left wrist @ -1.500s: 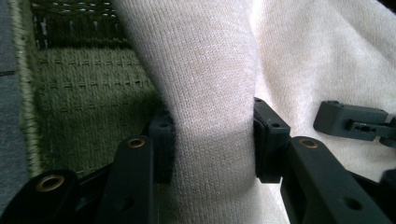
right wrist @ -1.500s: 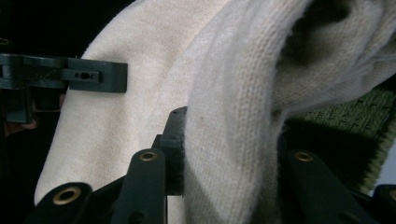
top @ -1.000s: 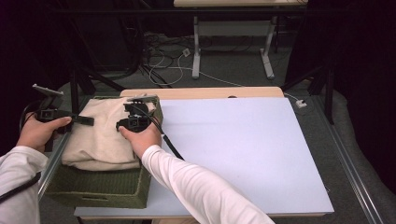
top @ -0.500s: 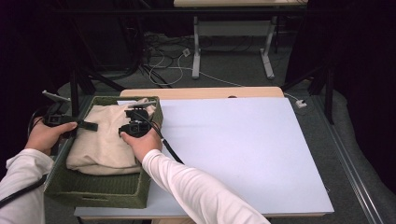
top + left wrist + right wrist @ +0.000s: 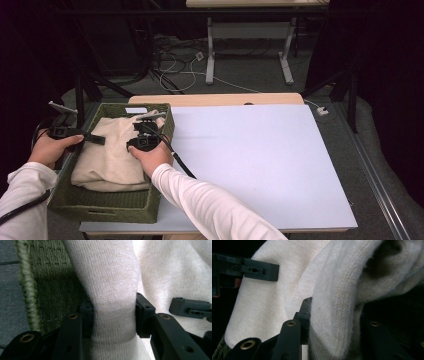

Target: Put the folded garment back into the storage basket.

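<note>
A cream knitted garment lies folded in a green woven basket at the table's left. My left gripper reaches in from the basket's left rim and is shut on a fold of the cream garment. The right gripper sits over the garment's right side, shut on a thick fold of the same knit. In the right gripper view the other gripper's jaw crosses the cloth at upper left. The basket's woven wall stands just behind the left jaws.
A white board covers the table to the right of the basket. A wooden table edge runs along the back. Cables and table legs lie on the floor beyond. Dark curtains flank both sides.
Both grippers have lowered the garment into the basket; it now rests flatter inside. The hands have shifted slightly toward the near side.
</note>
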Tool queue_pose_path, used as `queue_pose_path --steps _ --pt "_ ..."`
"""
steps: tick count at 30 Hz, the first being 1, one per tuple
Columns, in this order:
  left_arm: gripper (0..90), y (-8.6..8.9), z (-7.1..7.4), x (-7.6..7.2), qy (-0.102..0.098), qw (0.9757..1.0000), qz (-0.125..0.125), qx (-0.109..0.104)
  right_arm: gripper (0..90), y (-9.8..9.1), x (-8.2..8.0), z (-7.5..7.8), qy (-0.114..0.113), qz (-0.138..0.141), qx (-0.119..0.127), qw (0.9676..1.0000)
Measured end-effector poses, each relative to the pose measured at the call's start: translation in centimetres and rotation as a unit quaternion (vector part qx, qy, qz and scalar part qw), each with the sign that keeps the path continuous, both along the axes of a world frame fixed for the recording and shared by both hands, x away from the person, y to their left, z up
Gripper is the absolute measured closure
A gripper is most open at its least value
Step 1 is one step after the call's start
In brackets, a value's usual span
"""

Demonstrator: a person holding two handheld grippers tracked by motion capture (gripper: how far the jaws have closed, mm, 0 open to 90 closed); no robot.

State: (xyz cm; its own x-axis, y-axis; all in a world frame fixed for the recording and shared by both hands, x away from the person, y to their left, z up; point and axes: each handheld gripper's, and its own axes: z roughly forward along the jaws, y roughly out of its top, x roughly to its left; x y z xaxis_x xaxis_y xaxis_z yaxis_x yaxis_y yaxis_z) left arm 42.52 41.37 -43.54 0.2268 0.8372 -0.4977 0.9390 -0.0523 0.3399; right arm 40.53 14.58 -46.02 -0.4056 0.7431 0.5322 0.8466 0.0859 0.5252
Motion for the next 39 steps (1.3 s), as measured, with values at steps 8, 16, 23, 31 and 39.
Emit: queue_pose_path --steps 8,16,23,31,39 --pt "59.4 0.0 -0.5 0.0 0.004 1.0000 0.003 0.005 63.6 0.4 -0.2 -0.6 0.008 0.005 -0.006 0.9999" --pt "59.1 -0.1 -0.5 0.0 0.003 1.0000 0.004 0.003 62.9 0.4 -0.1 -0.7 0.001 0.006 -0.013 0.9999" --pt "59.1 -0.7 0.4 -0.1 -0.006 1.0000 0.000 0.003 58.5 1.0 -0.5 1.6 -0.034 0.026 -0.092 0.9948" --pt "48.7 -1.4 -0.3 0.2 -0.024 0.9958 -0.010 0.087 43.9 1.0 -0.6 1.1 -0.038 0.037 -0.126 0.9907" --pt "33.4 -2.2 1.6 0.1 -0.122 0.9862 0.002 0.112 42.1 0.2 -1.2 2.4 -0.157 0.056 -0.138 0.9763"
